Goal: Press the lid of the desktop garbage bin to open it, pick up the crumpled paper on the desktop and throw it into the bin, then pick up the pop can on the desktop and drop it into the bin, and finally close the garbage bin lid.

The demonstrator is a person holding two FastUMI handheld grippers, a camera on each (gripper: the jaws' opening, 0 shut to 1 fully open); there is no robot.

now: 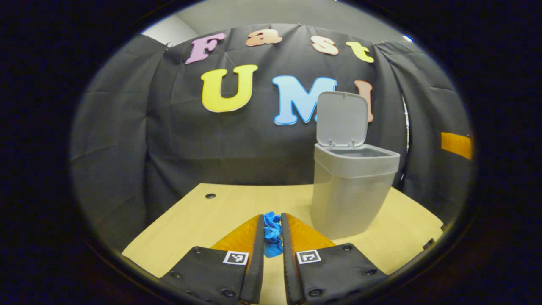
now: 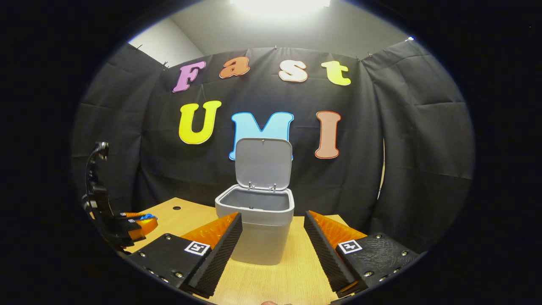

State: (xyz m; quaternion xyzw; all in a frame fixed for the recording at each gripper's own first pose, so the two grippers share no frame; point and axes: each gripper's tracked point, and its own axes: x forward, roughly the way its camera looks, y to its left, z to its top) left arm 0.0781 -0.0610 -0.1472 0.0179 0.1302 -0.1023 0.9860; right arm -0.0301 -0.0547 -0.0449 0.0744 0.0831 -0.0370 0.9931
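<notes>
One crumpled ball of blue paper (image 1: 272,234) is pinched between the fingers of the left gripper (image 1: 272,231), which are drawn narrow around it, and it is held above the pale wooden desktop (image 1: 203,220), in front and to the left of the bin. The grey plastic desktop garbage bin (image 1: 349,190) stands near the back of the desktop with its hinged lid (image 1: 342,118) raised upright, so the opening is already clear. The step in hand is judged to be the carry to the bin: the paper should be lifted above the rim, brought over the middle of the opening, and released only once it is clear of the rim and the lid. The right gripper (image 2: 273,237) is held wide, facing the bin, nothing between its fingers. The pop can cannot be made out. No brand or readable label is seen on the bin; only small square black-and-white code markers (image 1: 236,257) are carried on the grippers.
</notes>
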